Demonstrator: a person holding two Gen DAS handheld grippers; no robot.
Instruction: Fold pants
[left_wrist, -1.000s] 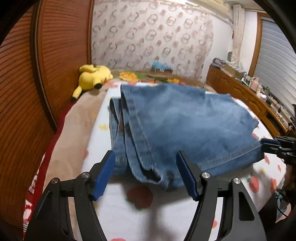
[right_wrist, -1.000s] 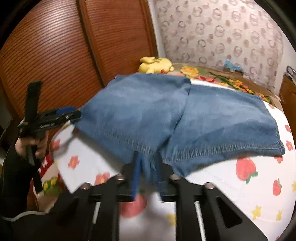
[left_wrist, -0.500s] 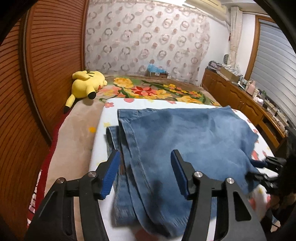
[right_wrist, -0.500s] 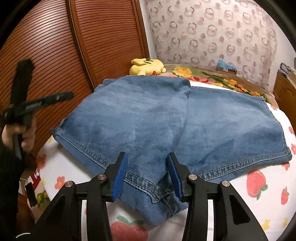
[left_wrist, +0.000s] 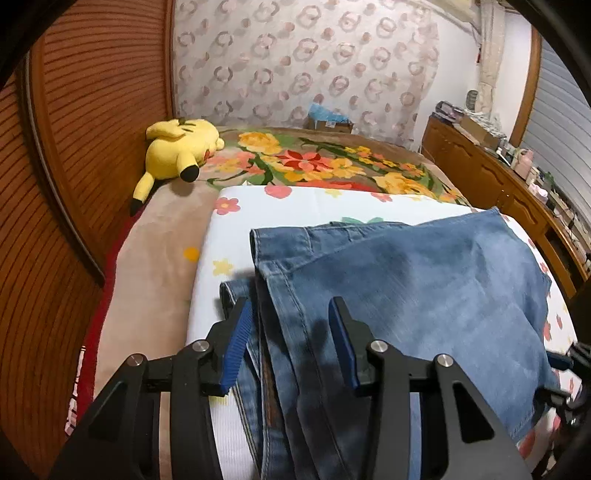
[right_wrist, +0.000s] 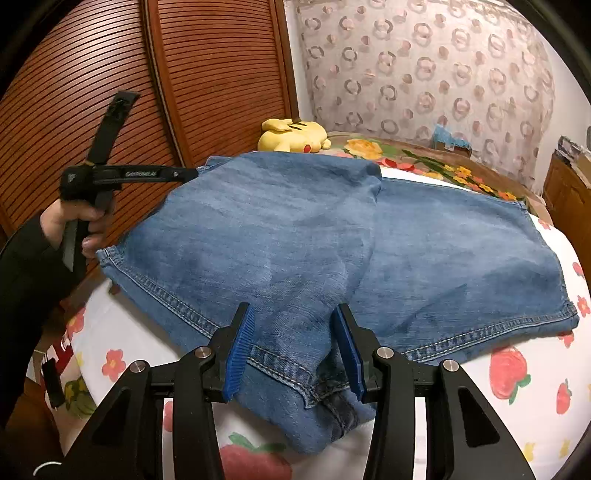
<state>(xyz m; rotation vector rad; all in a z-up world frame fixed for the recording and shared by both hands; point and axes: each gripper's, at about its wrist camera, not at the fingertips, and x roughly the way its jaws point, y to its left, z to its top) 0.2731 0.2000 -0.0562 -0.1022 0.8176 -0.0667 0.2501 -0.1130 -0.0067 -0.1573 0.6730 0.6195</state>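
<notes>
Left gripper (left_wrist: 290, 341) has just been closing but sits part-open over the jeans (left_wrist: 424, 295) on the bed (left_wrist: 236, 236), gripping nothing. Right gripper (right_wrist: 293, 345) straddles the hem, also loose. A shallow pinch probably grabs one layer and wrecks the fold.

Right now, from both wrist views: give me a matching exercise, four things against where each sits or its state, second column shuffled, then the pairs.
Things:
1. jeans
2. yellow plush toy
3. right gripper
4. cardboard box

Place or state:
A. by the wooden slatted doors, on the brown blanket
B. at the patterned curtain, beyond the floral blanket
C. folded over, lying on the fruit-print sheet
D. open, pads either side of the jeans' near folded edge

Pairs: 1-C, 2-A, 3-D, 4-B
</notes>
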